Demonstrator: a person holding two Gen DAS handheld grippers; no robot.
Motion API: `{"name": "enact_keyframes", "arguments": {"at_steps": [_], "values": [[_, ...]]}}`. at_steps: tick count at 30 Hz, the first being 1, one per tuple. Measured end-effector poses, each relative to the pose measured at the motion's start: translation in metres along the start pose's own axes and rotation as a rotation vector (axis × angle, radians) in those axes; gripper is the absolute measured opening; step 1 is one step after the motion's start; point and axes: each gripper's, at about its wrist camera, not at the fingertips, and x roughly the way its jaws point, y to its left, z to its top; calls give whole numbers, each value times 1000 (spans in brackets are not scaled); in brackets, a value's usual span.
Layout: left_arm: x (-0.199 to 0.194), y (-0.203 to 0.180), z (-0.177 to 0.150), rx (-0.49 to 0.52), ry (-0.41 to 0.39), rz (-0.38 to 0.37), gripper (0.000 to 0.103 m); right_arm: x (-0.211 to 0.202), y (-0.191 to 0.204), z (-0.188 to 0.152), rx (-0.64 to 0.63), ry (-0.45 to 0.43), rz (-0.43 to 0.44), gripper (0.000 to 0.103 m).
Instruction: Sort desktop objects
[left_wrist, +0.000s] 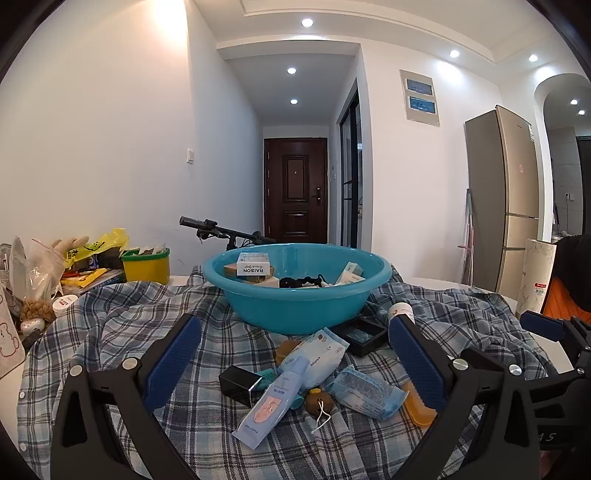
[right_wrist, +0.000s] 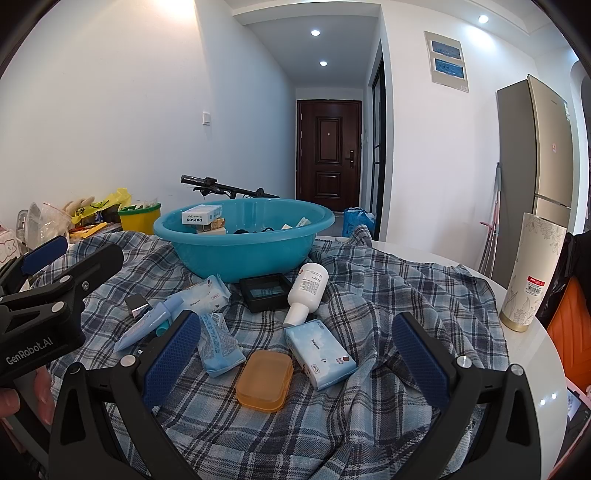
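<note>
A blue basin (left_wrist: 295, 295) (right_wrist: 243, 243) stands on a plaid cloth (left_wrist: 147, 325) and holds small boxes. In front of it lie a pale blue tube (left_wrist: 275, 398), a black box (left_wrist: 240, 382), a wipes pack (left_wrist: 317, 354), a blue packet (left_wrist: 364, 393), a black tray (right_wrist: 267, 291), a white bottle (right_wrist: 308, 291), a tissue pack (right_wrist: 319, 350) and an orange case (right_wrist: 264, 380). My left gripper (left_wrist: 294, 323) (right_wrist: 74, 254) hangs open over the tube and packets. My right gripper (right_wrist: 295, 321) is open too, above the orange case and tissue pack. Neither holds anything.
A yellow bin (left_wrist: 146, 267) and bags, toys and jars crowd the table's left end. A tall patterned roll (right_wrist: 532, 273) stands at the right near the white table edge (right_wrist: 535, 369). An orange chair back (right_wrist: 569, 325) is beyond it. Bicycle handlebars (left_wrist: 221, 230) rise behind the basin.
</note>
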Motion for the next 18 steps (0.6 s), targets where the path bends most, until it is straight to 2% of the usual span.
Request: {"name": "enact_keyframes", "arguments": {"at_steps": [7, 12, 15, 18], "values": [[3, 10, 1, -51, 14, -5, 103, 0, 0, 0, 0, 0, 0, 103], [7, 4, 1, -30, 44, -39, 103, 0, 0, 0, 1, 0, 0, 103], [6, 1, 2, -20, 39, -26, 103, 0, 0, 0, 0, 1, 0, 103], [1, 2, 5, -34, 24, 19, 103, 1, 0, 0, 0, 0, 0, 103]]}}
